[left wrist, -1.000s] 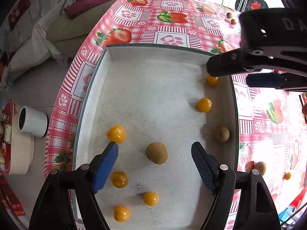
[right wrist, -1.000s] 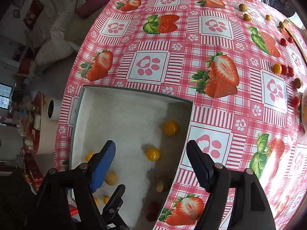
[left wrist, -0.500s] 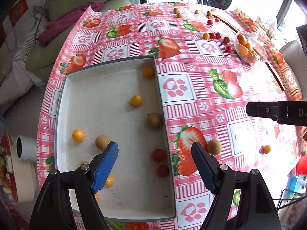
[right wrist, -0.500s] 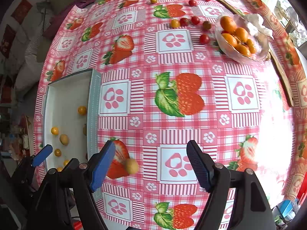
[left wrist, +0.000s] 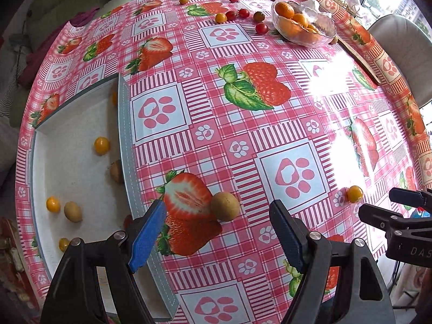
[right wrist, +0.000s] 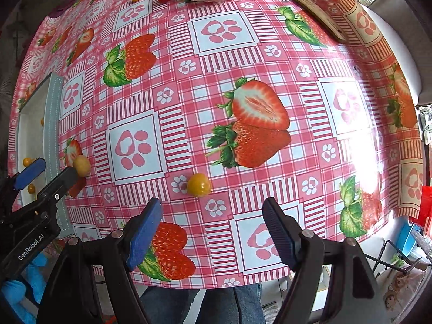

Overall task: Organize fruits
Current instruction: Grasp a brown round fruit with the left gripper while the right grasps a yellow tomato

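A grey-rimmed white tray [left wrist: 124,145] lies at the table's left with several small yellow and brown fruits in it. My left gripper [left wrist: 217,236] is open and empty, just short of a brown round fruit [left wrist: 225,206] lying on the cloth right of the tray. My right gripper [right wrist: 212,233] is open and empty, just short of a yellow cherry tomato [right wrist: 199,185]. That tomato also shows in the left wrist view [left wrist: 354,194]. In the right wrist view the brown fruit [right wrist: 81,165] sits by the left gripper [right wrist: 46,172].
A glass bowl of oranges [left wrist: 303,24] stands at the far side, with loose red and yellow tomatoes [left wrist: 237,14] near it. A long wooden utensil [left wrist: 359,54] lies at the far right. The table's near edge [right wrist: 216,287] is just below the right gripper.
Both grippers have swung right, away from above the tray, and come down close to the cloth. The left now faces the brown fruit, the right the yellow tomato. Both stay open.
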